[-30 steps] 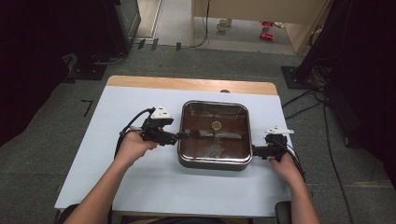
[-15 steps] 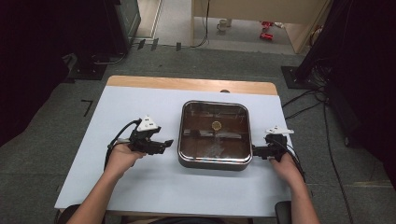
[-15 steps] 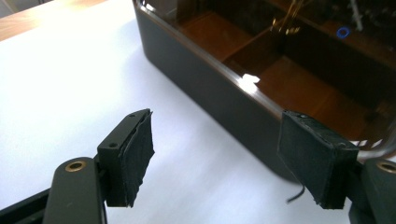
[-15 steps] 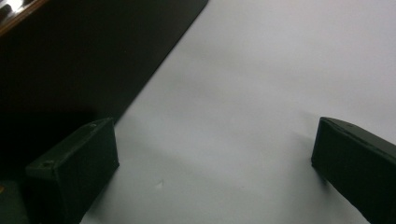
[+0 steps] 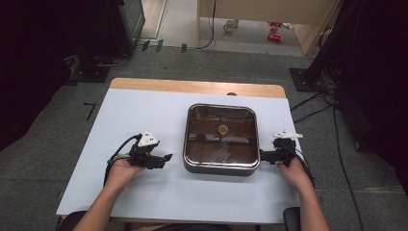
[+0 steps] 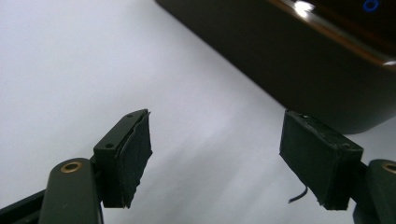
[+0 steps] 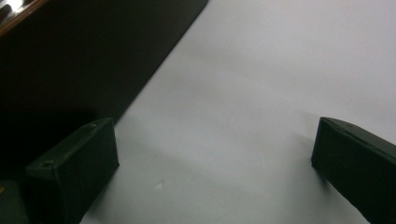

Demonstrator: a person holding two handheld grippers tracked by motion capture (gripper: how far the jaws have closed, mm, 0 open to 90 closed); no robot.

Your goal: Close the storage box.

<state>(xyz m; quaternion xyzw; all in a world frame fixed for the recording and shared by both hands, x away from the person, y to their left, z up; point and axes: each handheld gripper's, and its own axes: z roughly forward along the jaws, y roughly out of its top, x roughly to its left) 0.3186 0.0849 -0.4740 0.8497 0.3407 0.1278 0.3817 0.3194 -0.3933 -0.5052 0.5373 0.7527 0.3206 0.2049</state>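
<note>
A square dark pan (image 5: pixel 221 144) with a glass lid and a small round knob (image 5: pixel 223 129) stands right of centre on the white table (image 5: pixel 144 115). My left gripper (image 5: pixel 166 159) lies low on the table a short way left of the pan, apart from it. In the left gripper view its jaws (image 6: pixel 224 154) stand open over bare white surface; they have just been opening, with nothing between them, and the pan's dark side (image 6: pixel 303 60) lies ahead. My right gripper (image 5: pixel 263 155) sits at the pan's right side, open (image 7: pixel 215 158), with the pan wall (image 7: pixel 70 56) beside one jaw.
A wooden strip (image 5: pixel 192 86) runs along the table's far edge. Dark equipment (image 5: pixel 120 29) stands on the floor at the back left. Cables (image 5: pixel 312 108) trail over the carpet at the right. White surface lies free left of and in front of the pan.
My left gripper has drawn back to the left from the pan's left side and sunk toward the table. The right gripper and the pan have stayed in place.
</note>
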